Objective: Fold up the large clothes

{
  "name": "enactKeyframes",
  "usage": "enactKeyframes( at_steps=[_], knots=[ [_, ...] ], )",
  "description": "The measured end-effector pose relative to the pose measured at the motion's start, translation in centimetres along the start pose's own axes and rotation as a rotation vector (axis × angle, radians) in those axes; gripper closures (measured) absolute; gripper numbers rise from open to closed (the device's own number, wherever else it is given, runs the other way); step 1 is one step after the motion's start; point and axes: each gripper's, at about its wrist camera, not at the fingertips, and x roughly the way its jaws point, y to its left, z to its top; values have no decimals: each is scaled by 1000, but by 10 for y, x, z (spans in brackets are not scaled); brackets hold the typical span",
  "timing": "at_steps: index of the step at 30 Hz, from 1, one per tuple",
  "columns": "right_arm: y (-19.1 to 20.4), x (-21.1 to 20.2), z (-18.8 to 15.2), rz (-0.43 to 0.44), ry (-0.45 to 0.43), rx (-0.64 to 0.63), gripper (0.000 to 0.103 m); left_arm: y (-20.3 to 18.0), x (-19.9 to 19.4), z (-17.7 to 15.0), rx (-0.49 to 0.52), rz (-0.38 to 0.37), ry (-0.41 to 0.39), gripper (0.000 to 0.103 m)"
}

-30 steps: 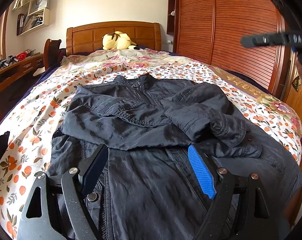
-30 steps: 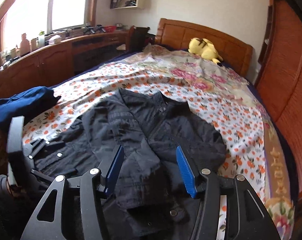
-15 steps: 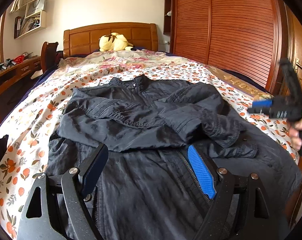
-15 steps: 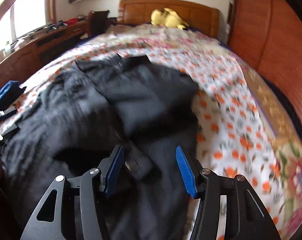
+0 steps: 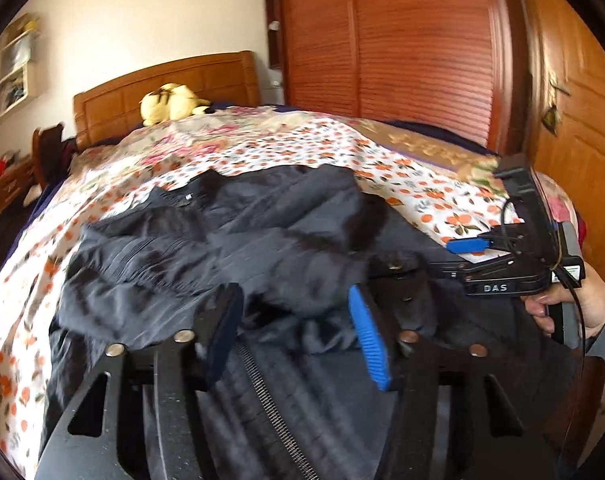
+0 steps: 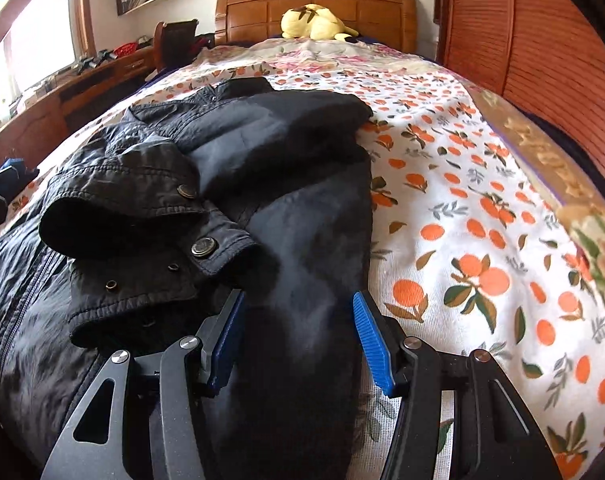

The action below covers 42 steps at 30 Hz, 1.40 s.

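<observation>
Dark jacket [image 6: 286, 208] lies mid-frame on the floral bed [image 6: 482, 208], sleeves folded in. Judged step: taking the hem for the fold toward the collar. Left claw [image 5: 298, 336], jaws just been closing, is part open over the zipper, pinching nothing; right claw [image 6: 298, 340] half open straddles the right hem edge, ungripped; next both must close on cloth.

Left gripper [image 5: 298, 334] jaws have just been closing over the jacket [image 5: 262, 248]; right gripper [image 6: 298, 340] now sits low at the jacket's edge.
</observation>
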Motion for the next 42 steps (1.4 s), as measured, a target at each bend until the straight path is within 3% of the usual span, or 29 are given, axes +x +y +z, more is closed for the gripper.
enactKeyframes(
  at_steps=[3,5,13,18,20,21,23,31,37,42],
  knots=[
    [-1,3,-1,15,-12,20,47,-16,9,10,42,5,33,54],
    [3,5,-1,5,-19,19,47,-26,19,17,79,8,87,73],
    [-9,1,-21,-2,-31,12,47,-49,45,31,145,40,211,73],
    [-9,-1,-24,-8,-37,13,47,-60,61,27,235,106,282,73],
    [-10,-1,-25,-4,-35,22,47,-62,65,27,273,143,293,92],
    [-11,-1,-24,-2,-32,26,47,-60,66,29,274,151,296,93],
    [-13,0,-24,7,-30,34,47,-53,59,36,245,160,273,99],
    [-10,1,-25,-6,-38,28,47,17,-9,56,63,241,98,99],
    [-10,2,-25,-1,-42,31,47,70,-35,27,-37,263,94,100],
    [-9,2,-25,-13,-43,26,47,85,-41,-10,-76,266,121,100]
  ],
)
